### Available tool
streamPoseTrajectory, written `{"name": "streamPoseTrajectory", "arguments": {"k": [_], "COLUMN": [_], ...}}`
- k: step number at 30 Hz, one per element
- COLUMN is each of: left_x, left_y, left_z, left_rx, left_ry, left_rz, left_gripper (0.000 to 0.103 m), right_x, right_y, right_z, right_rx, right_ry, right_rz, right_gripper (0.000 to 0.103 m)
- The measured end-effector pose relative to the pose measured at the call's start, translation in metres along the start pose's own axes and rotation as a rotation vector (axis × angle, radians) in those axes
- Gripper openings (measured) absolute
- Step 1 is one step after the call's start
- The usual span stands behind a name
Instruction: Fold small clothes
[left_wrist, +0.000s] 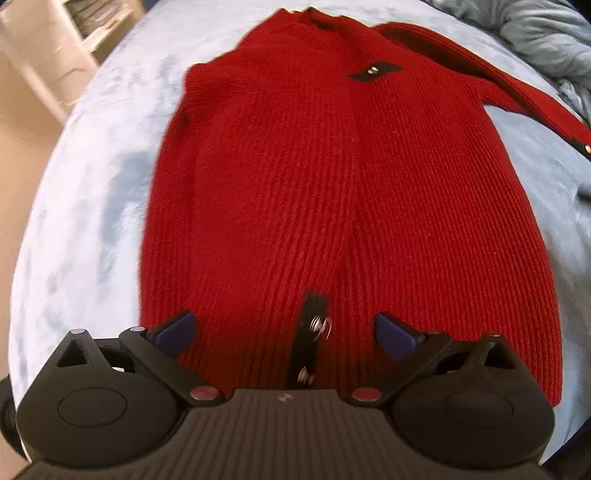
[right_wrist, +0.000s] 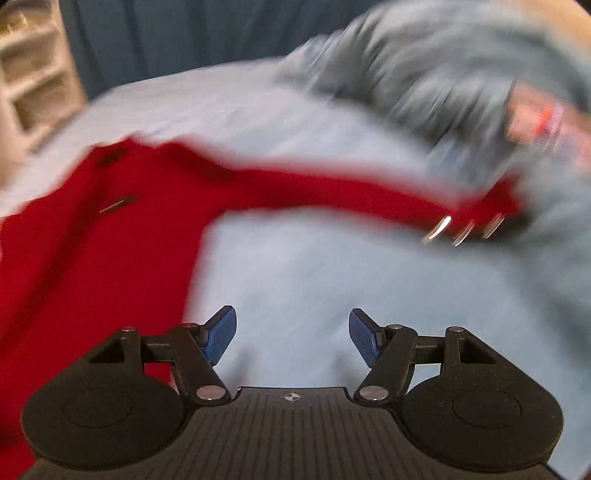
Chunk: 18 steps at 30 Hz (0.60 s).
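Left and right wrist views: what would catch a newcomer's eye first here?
A bright red knit sweater lies flat on the pale blue bedcover, filling the left wrist view. One sleeve stretches out toward a rumpled grey blanket. Both the left gripper and right gripper are open and empty.

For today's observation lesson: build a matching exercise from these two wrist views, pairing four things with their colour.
Things:
1. knitted sweater
2. bed cover
3. gripper pads
4. crumpled blanket

Colours:
A. grey-green
B. dark blue
C. red
D. pale blue

Pairs: 1-C, 2-D, 3-B, 4-A
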<state>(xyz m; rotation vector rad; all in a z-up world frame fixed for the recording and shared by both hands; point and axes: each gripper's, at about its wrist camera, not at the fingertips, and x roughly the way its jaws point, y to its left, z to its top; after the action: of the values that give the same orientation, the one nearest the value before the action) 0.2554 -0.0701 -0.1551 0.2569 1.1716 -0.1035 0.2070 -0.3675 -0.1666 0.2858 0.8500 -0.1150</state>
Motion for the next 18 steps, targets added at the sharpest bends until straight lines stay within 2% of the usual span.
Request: {"name": "streamPoseTrajectory", "arguments": {"k": [2,3,4,5,7,10,14,15,16,17,18], "left_x": [0.005,0.003,-0.003,-0.008,-0.023,-0.041,-0.051,-0.051,-0.051,-0.05,-0.049], "left_y": [0.003,0.007,0.014,0.021,0.041,0.085,0.173,0.202,0.222,0.239,0.251], "left_z": [0.004,0.005,0.006,0.006,0.013,0.027,0.07,0.083,0.091,0.097,0.1], "left_rx": [0.004,-0.003,-0.024,-0.051,-0.102,-0.168,-0.284,-0.34,-0.379,-0.41,-0.441], "left_ry": [-0.004,-0.03,-0.08,-0.111,-0.167,-0.255,-0.362,-0.374,-0.369,-0.351,-0.333], "left_rz": [-0.015,-0.025,-0.057,-0.079,-0.004,0.072,0.346,0.436,0.48,0.482,0.452], "left_gripper": [0.1,0.093,0.06,0.015,0.014,0.013,0.013,0.013,0.014,0.016,0.023], "right_x": [-0.007,-0.01,-0.013,-0.015,-0.02,-0.028,-0.021,-0.022,-0.019,-0.016,-0.011], "right_y": [0.021,0.033,0.042,0.046,0.057,0.058,0.052,0.047,0.042,0.039,0.035], "right_z": [-0.026,-0.037,-0.044,-0.05,-0.056,-0.048,-0.037,-0.036,-0.037,-0.038,-0.041], "right_rx": [0.022,0.014,-0.005,-0.027,-0.065,-0.098,-0.046,-0.019,0.012,0.045,0.067], "right_ry": [0.04,0.054,0.062,0.066,0.073,0.055,0.065,0.079,0.096,0.121,0.145], "right_rz": [0.062,0.068,0.077,0.091,0.11,0.128,0.112,0.111,0.111,0.113,0.119], "right_gripper": [0.069,0.069,0.069,0.069,0.069,0.069,0.069,0.07,0.07,0.073,0.077]}}
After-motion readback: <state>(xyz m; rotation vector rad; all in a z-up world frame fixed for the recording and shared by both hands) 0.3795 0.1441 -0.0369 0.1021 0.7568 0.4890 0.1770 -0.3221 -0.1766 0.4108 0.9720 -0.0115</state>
